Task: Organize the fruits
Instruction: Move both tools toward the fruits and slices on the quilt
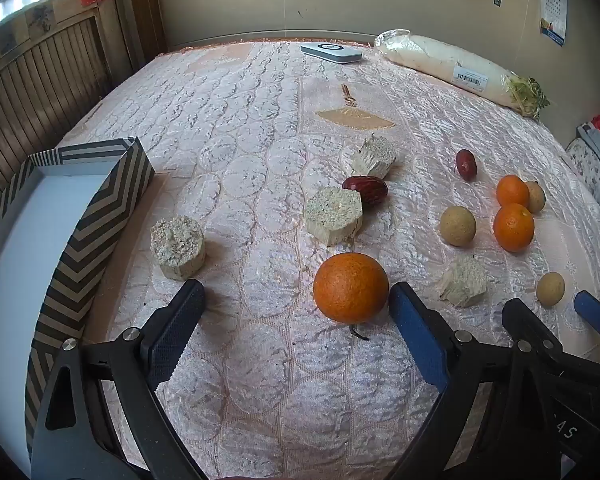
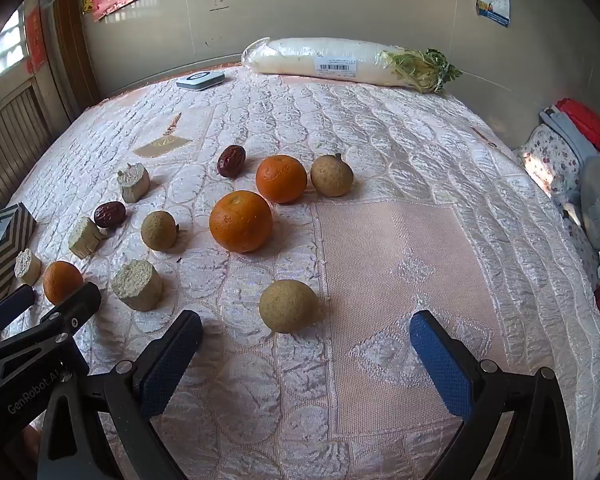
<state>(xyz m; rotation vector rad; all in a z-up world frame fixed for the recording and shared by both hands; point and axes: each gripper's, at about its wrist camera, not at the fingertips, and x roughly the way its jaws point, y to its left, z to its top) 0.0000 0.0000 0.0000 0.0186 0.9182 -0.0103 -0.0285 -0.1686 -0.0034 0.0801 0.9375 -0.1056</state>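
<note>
A: Where do the fruits lie?
B: Scattered on the pink quilted bed (image 1: 260, 128). The left tongs (image 1: 296, 300) gape beside a round orange (image 1: 351, 287); pale sugarcane stumps (image 1: 333, 215) crowd nearby.
A: The right tongs (image 2: 306, 330)?
B: Spread wide before a tan longan (image 2: 288, 306).

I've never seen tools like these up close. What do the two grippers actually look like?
Both look alike: black plastic frames with silver bolts, each ending in two flat fingers faced with textured dark blue pads. The left gripper also shows in the right camera, with white "GenRobot.AI" lettering on its side. The right gripper has the same build. No cables or sleeves show.
</note>
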